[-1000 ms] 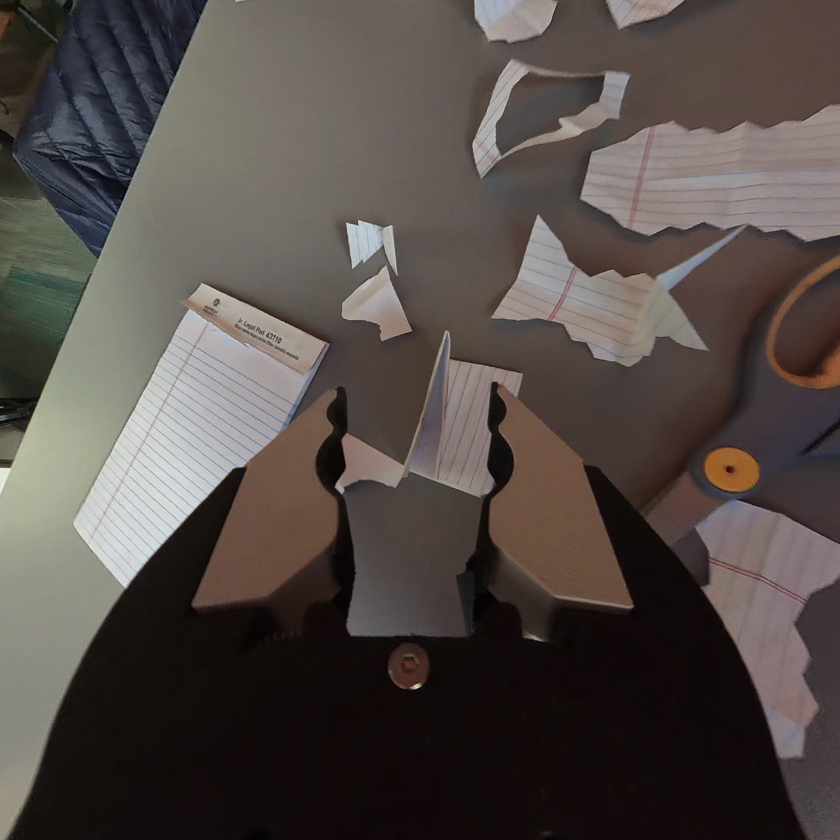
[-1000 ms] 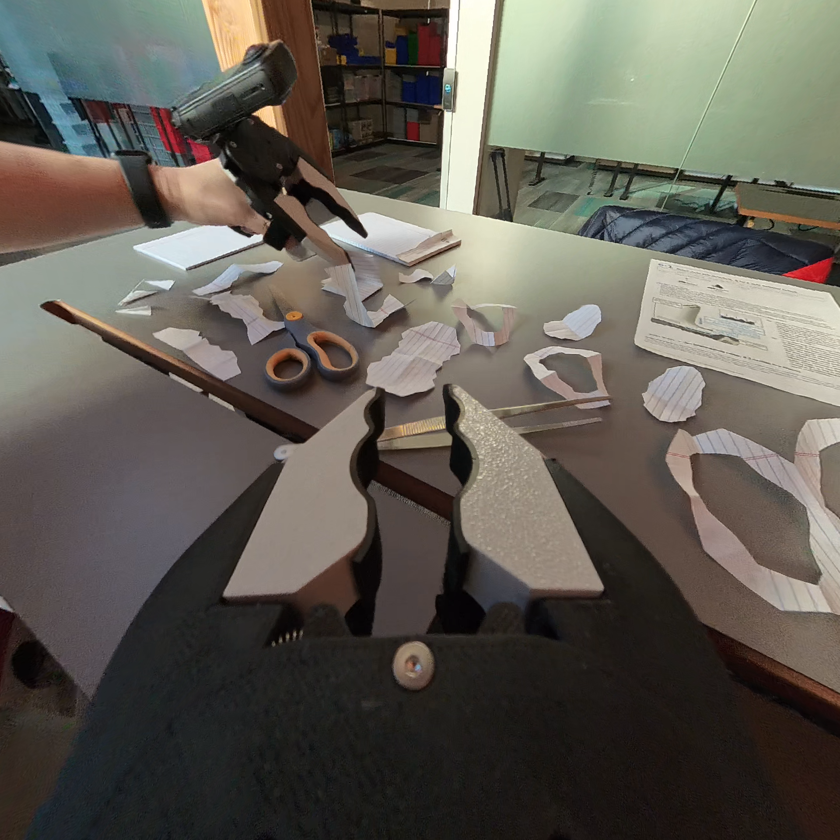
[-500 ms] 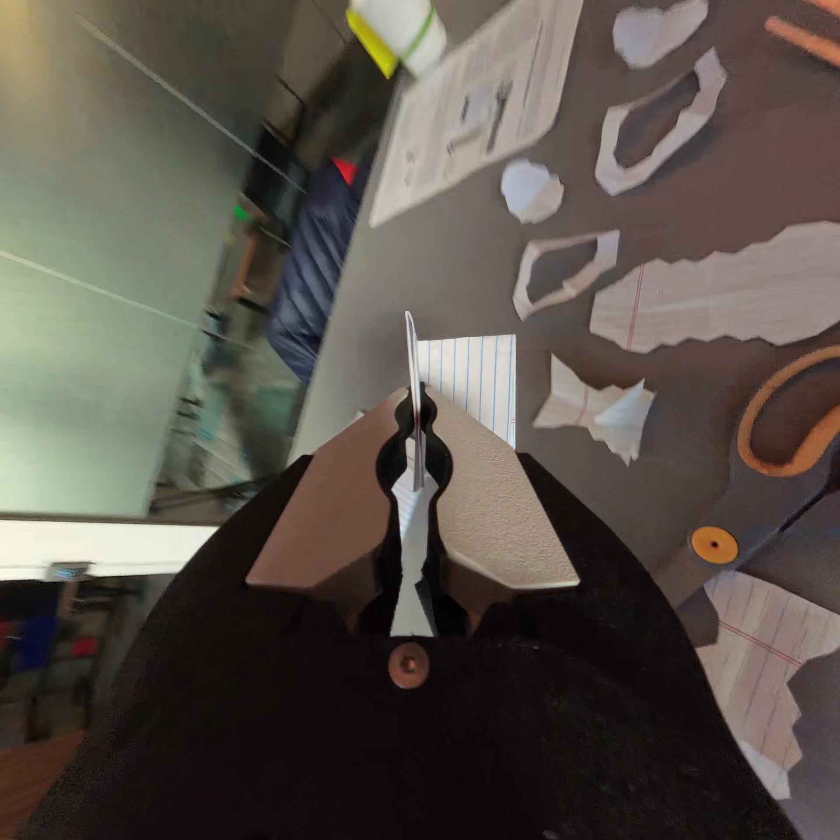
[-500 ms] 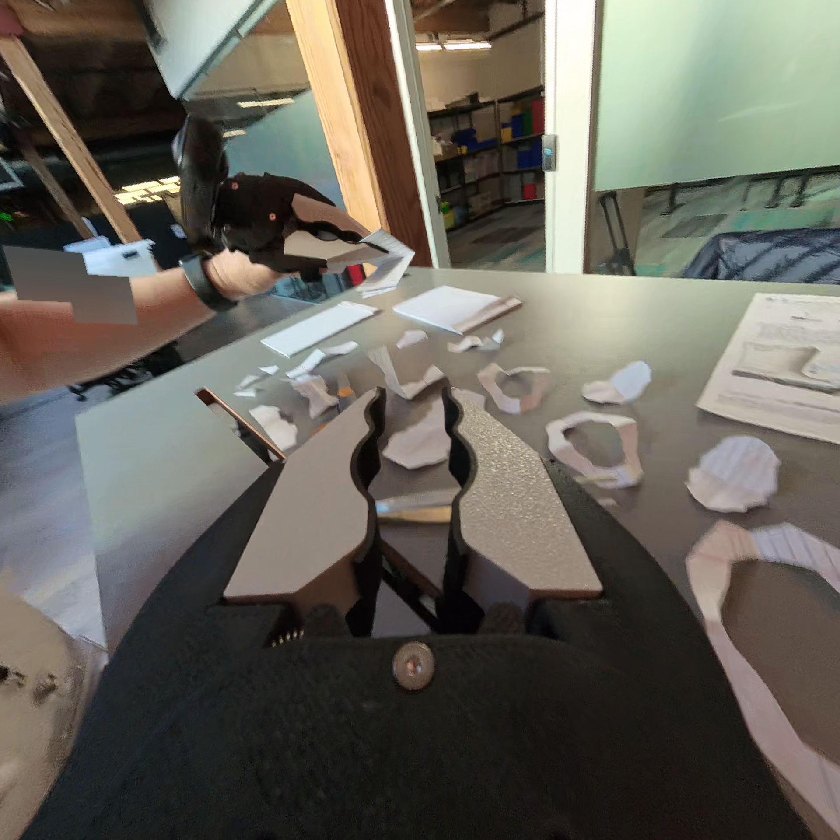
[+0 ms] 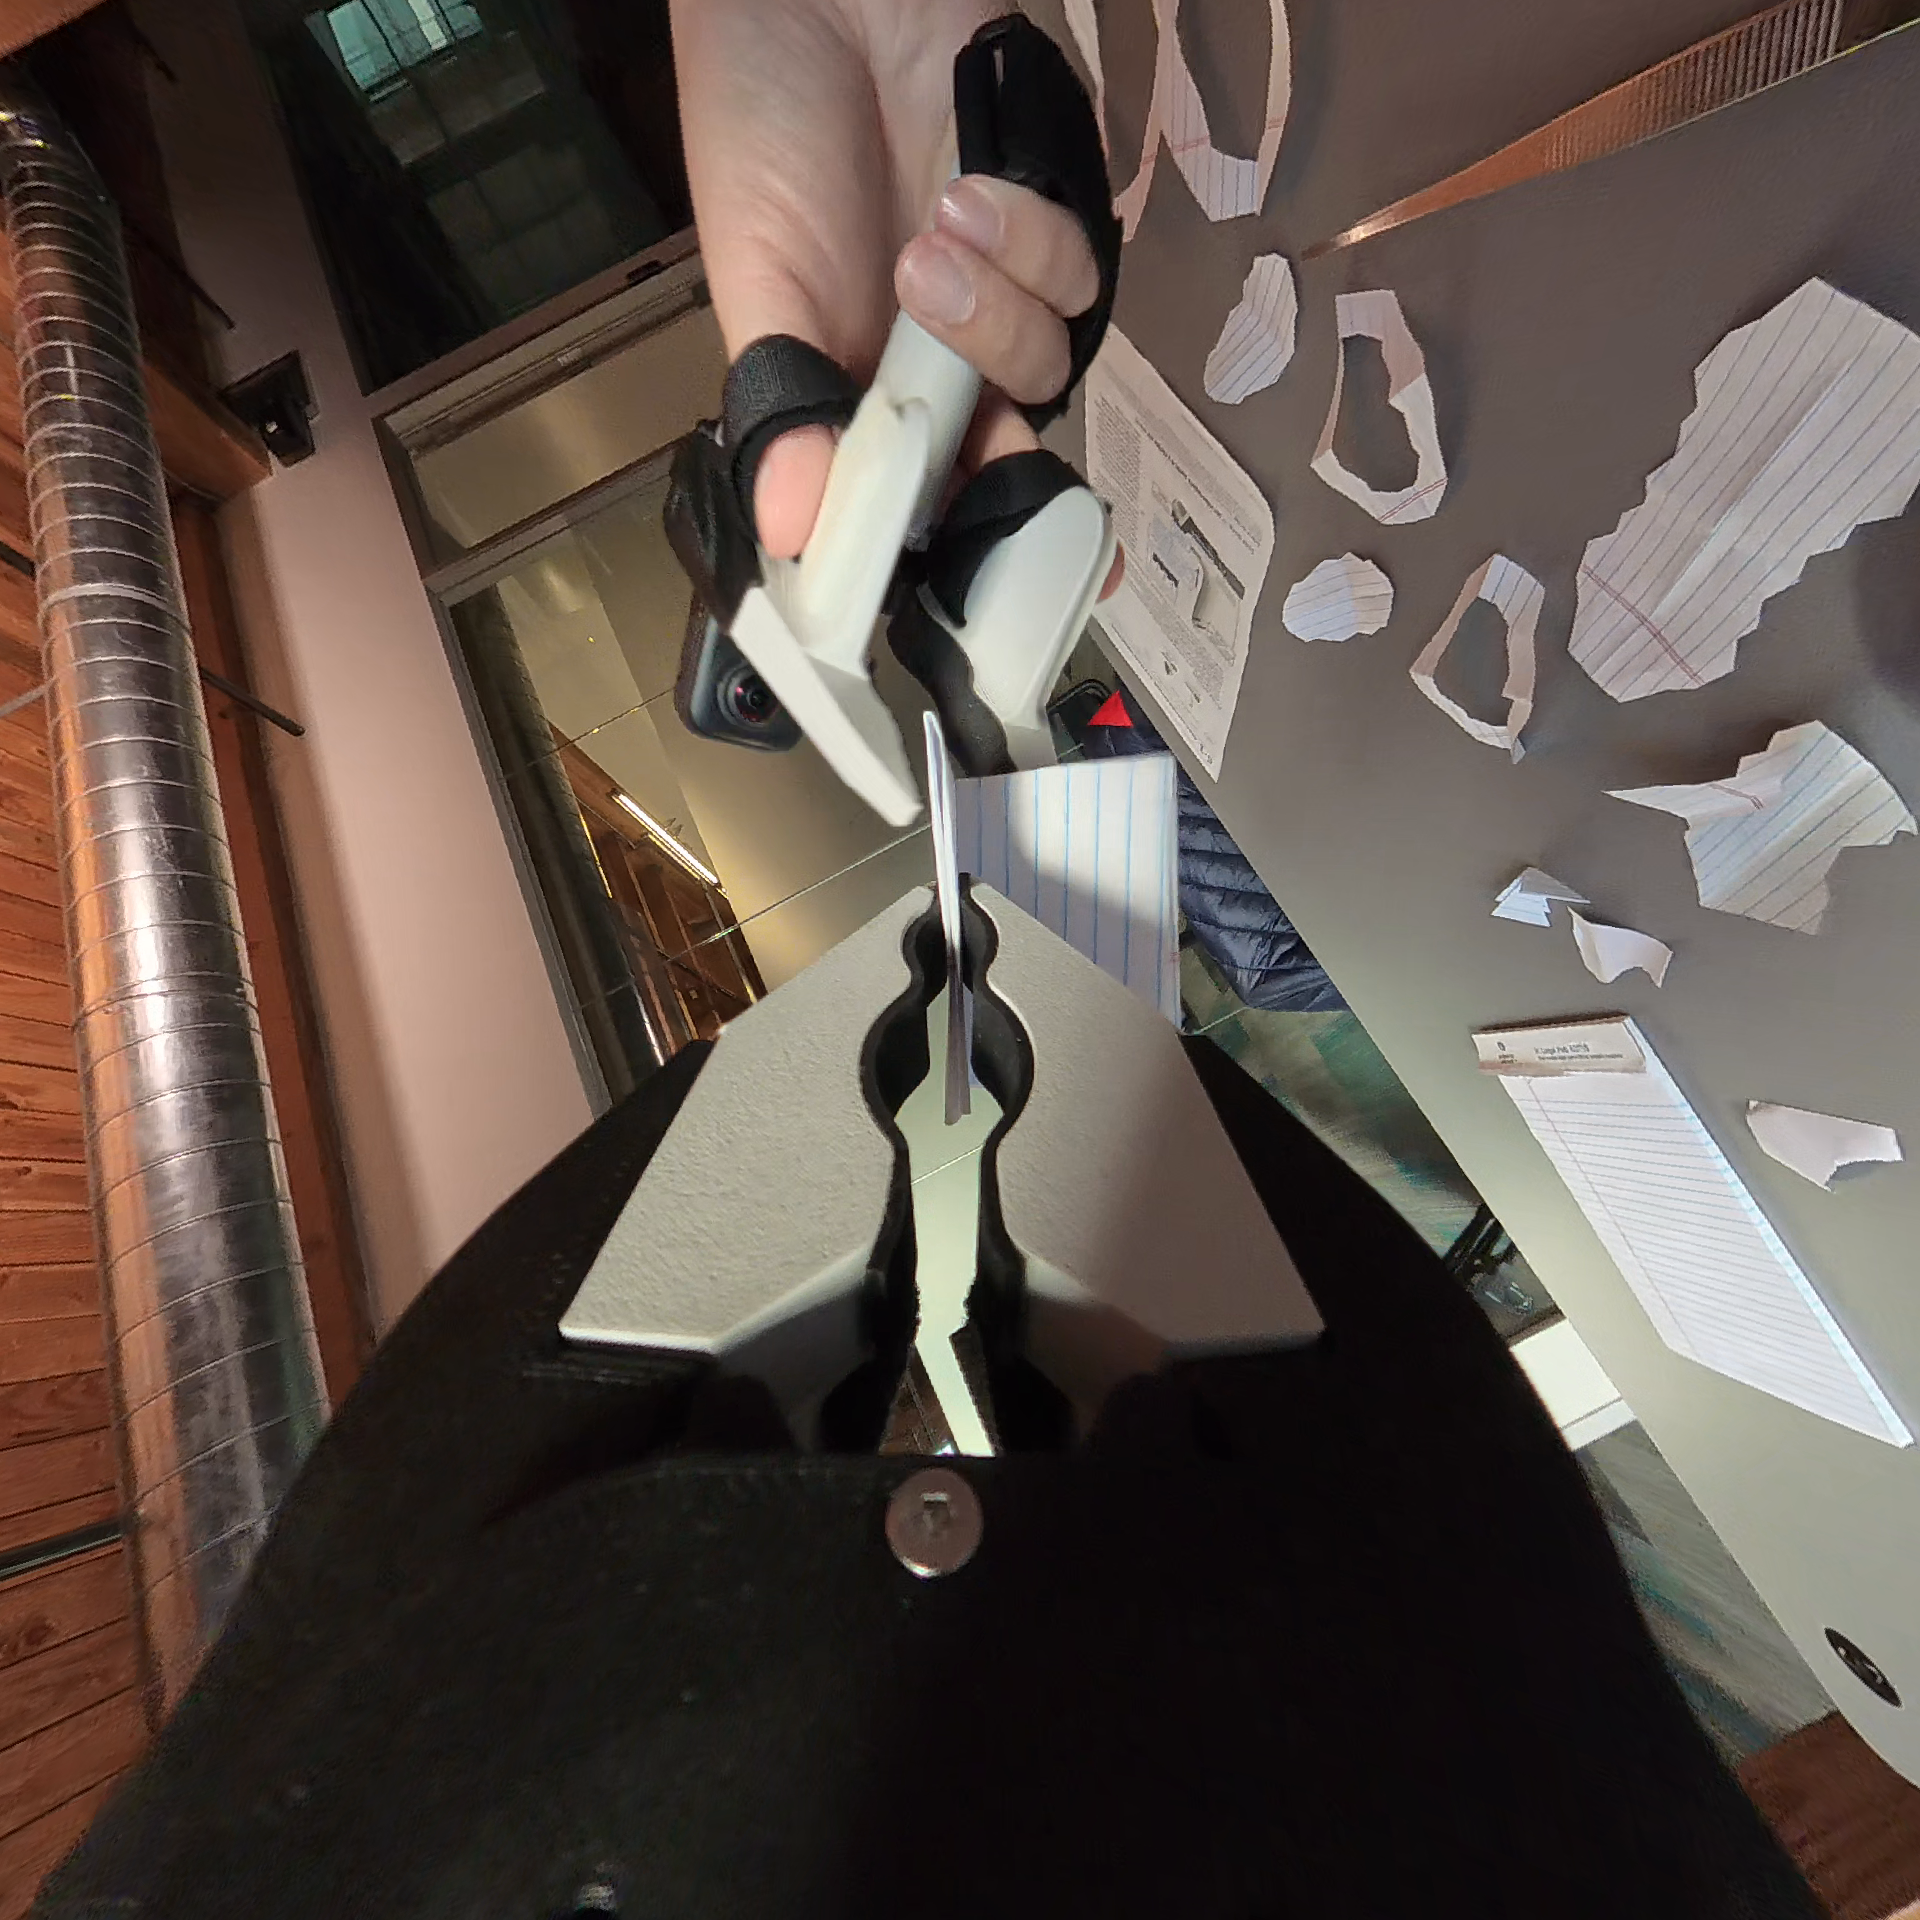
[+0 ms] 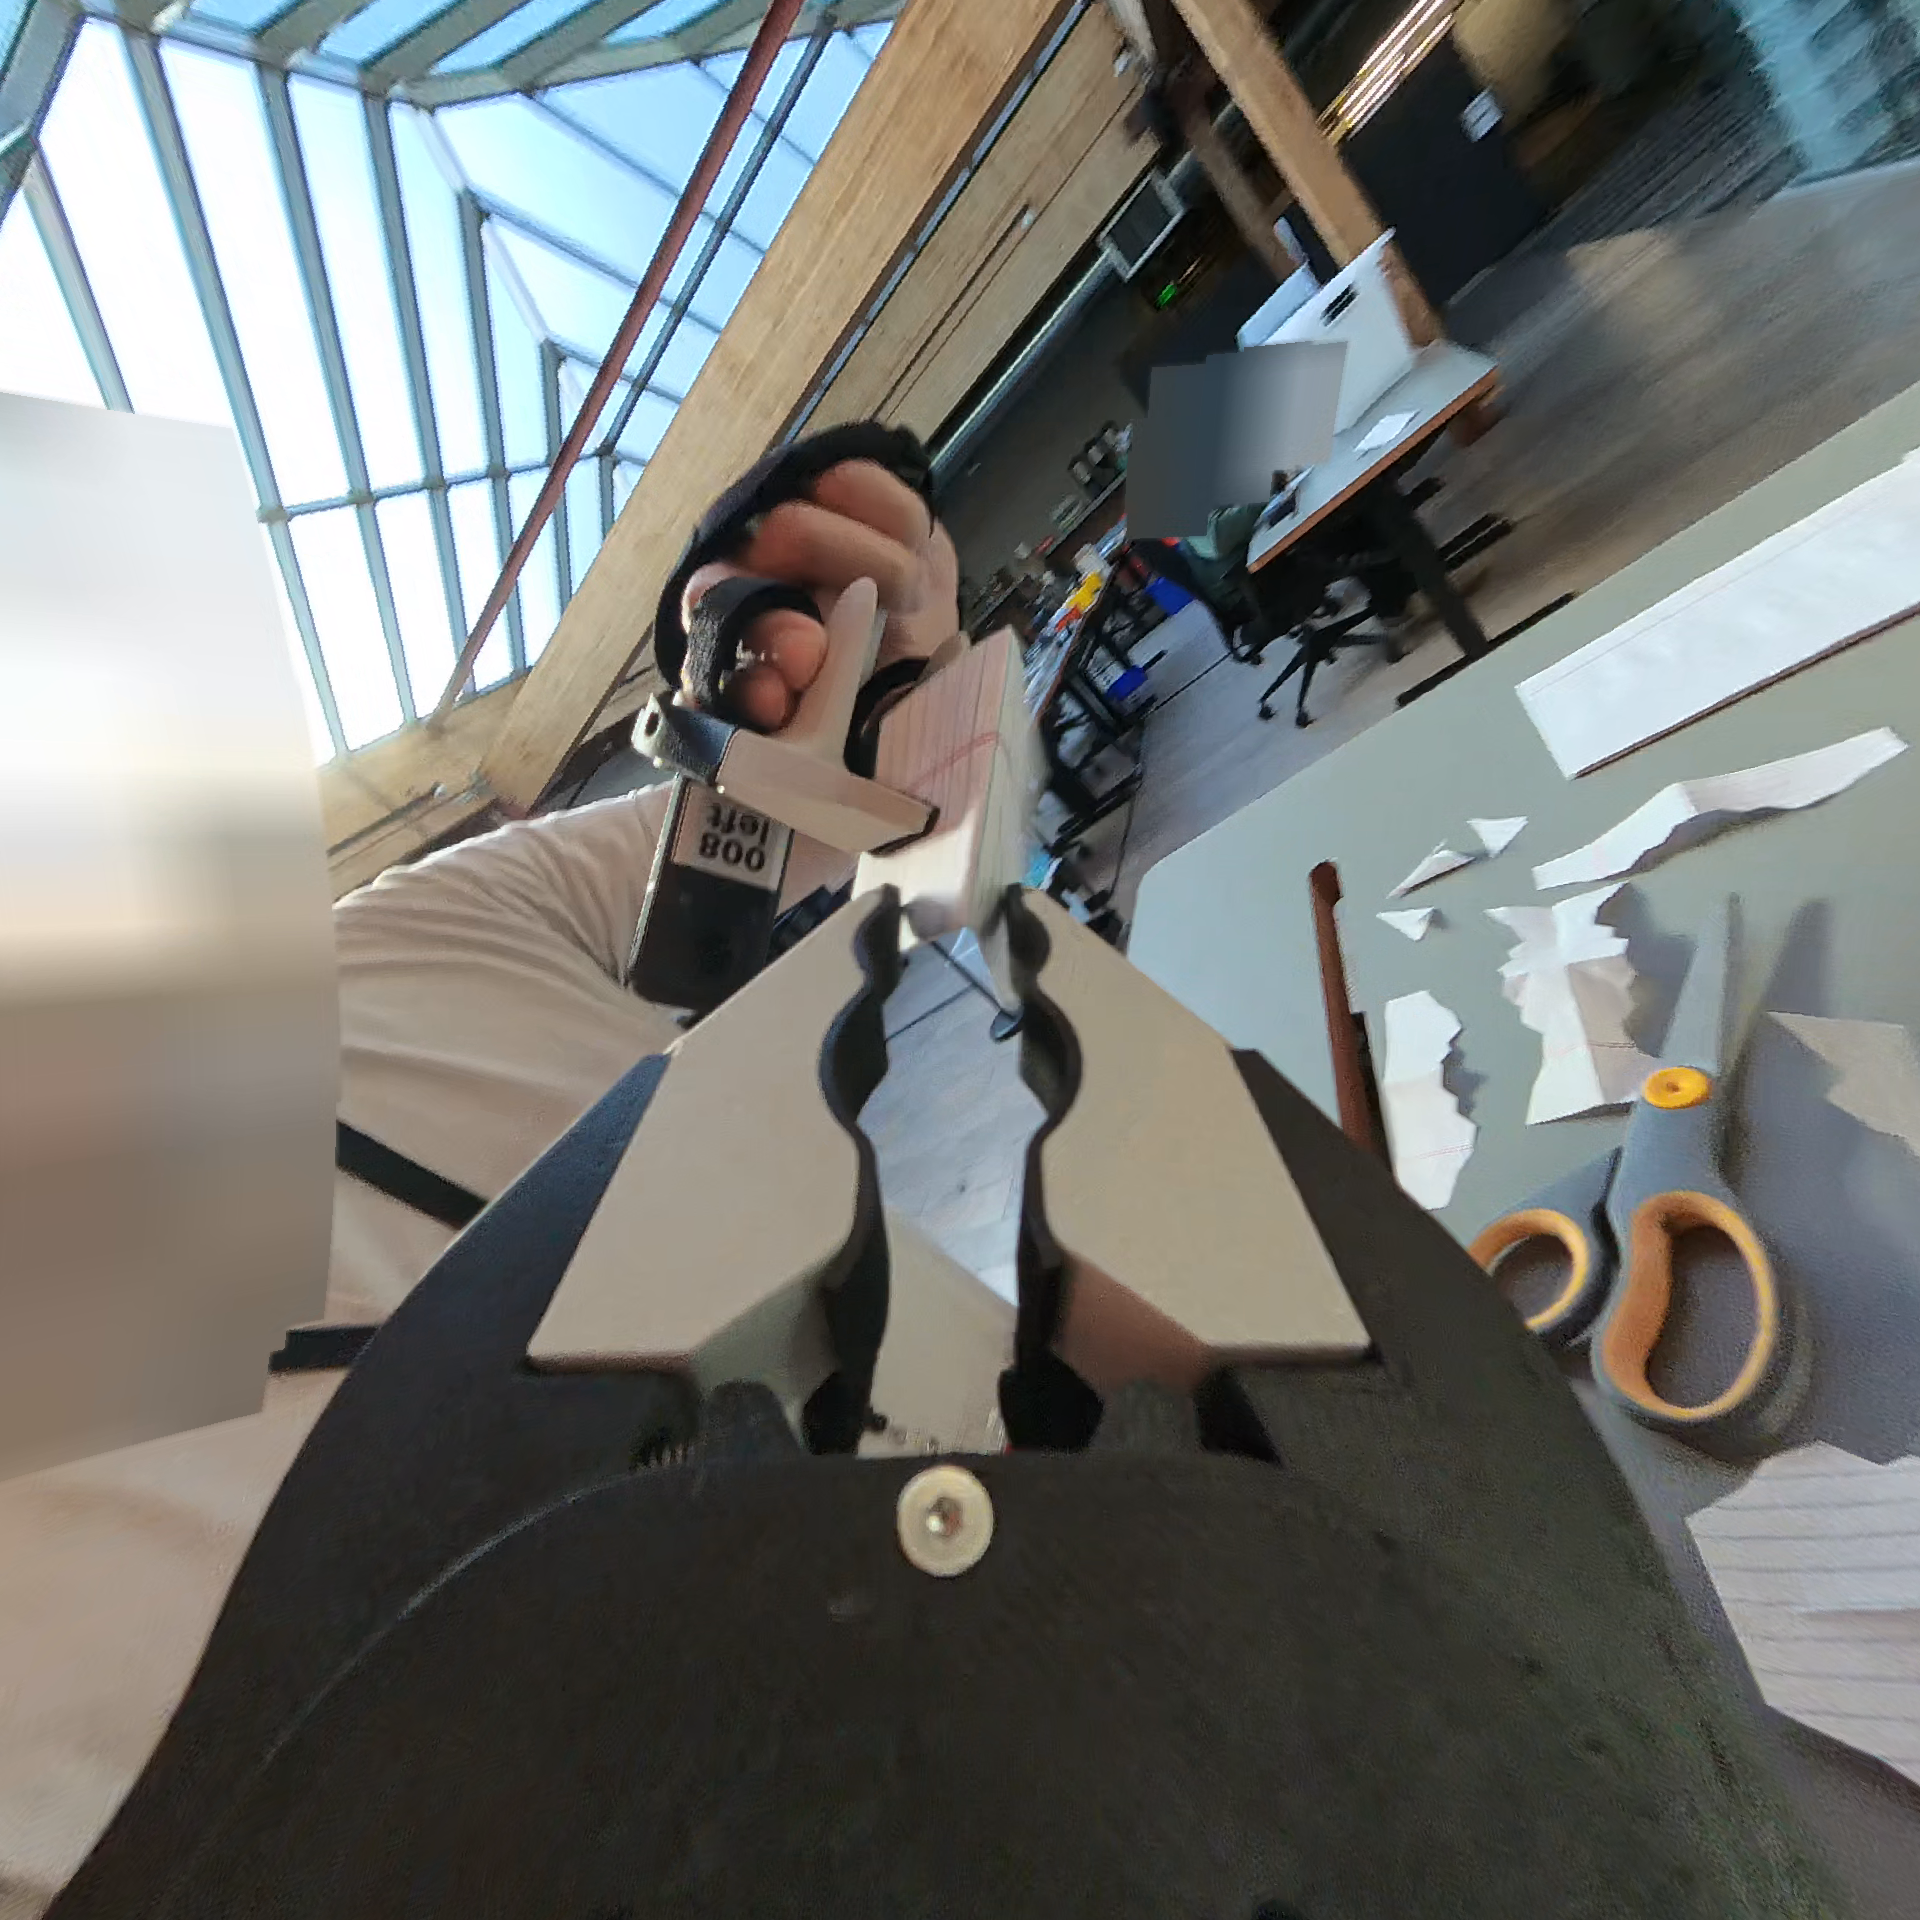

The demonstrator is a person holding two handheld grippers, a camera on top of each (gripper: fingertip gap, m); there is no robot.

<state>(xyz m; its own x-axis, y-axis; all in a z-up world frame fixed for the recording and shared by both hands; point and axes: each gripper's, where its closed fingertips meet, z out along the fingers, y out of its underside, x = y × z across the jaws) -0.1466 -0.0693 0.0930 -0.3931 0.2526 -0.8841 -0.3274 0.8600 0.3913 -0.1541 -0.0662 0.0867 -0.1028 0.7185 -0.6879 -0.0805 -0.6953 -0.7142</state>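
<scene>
My left gripper (image 5: 951, 906) is shut on a folded piece of lined paper (image 5: 1081, 862) and holds it in the air, off the grey table (image 5: 1455, 748). My right gripper (image 6: 951, 912) is open and faces the left one. The lower edge of the lined paper (image 6: 961, 821) sits between its fingertips. In the left wrist view the right gripper (image 5: 956, 769) shows straight ahead in a person's hand (image 5: 831, 208), with its pale fingers (image 5: 831, 644) either side of the paper's top edge. In the right wrist view the left gripper (image 6: 914, 821) shows behind the paper.
Grey and orange scissors (image 6: 1662, 1278) lie on the table at the right. A lined notepad (image 5: 1683, 1226), a printed sheet (image 5: 1184, 540) and several torn paper scraps (image 5: 1745, 499) lie there too. A person's white-sleeved arm (image 6: 499, 987) is close at the left. Only a small space, under 4 cm, lies between the two pairs of fingers.
My left gripper has shut on the lined paper, lifted it off the table and turned. My right gripper has risen from the table and come up to the paper from the other side.
</scene>
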